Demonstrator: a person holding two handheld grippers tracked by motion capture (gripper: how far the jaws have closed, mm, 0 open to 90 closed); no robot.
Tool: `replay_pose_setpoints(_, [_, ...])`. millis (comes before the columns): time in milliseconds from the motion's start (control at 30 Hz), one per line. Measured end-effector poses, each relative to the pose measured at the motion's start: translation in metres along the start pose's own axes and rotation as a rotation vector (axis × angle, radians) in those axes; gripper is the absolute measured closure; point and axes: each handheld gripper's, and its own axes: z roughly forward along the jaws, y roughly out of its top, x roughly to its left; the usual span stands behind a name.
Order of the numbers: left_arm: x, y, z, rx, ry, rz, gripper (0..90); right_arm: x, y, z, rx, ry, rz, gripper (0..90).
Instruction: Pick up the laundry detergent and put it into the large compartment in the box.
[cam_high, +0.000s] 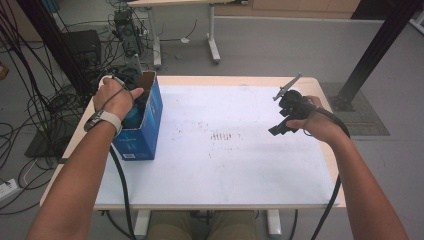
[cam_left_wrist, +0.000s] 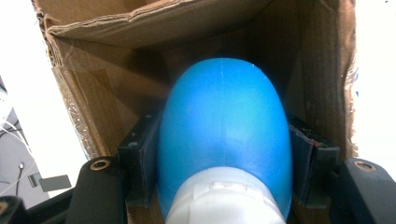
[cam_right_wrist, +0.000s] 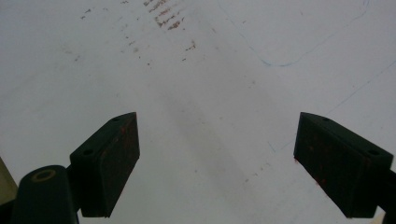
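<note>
Left tongs (cam_left_wrist: 224, 154) clamped — right tongs (cam_right_wrist: 217, 163) spread wide, hovering.

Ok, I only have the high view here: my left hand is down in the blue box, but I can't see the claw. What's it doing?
Observer: The left claw is shut on a blue object with a white end, a jaw on each side.
Operator: Is it inside the box?
Observer: Yes, brown cardboard walls stand on both sides of it.
Operator: And the right claw, open or shut?
Observer: The right claw is open, jaws wide apart with nothing between them.
Operator: What's under it?
Observer: Bare white table surface with small reddish-brown marks and a thin blue pen line.
</note>
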Motion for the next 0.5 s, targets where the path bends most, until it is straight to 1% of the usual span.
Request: replay_pose_setpoints(500, [0.0, -0.0018, 0.0003, -0.006, -0.003, -0.002, 37.1, 0.0009, 0.0002, -0.0006, -0.001, -0.002, 0.0, 14.4])
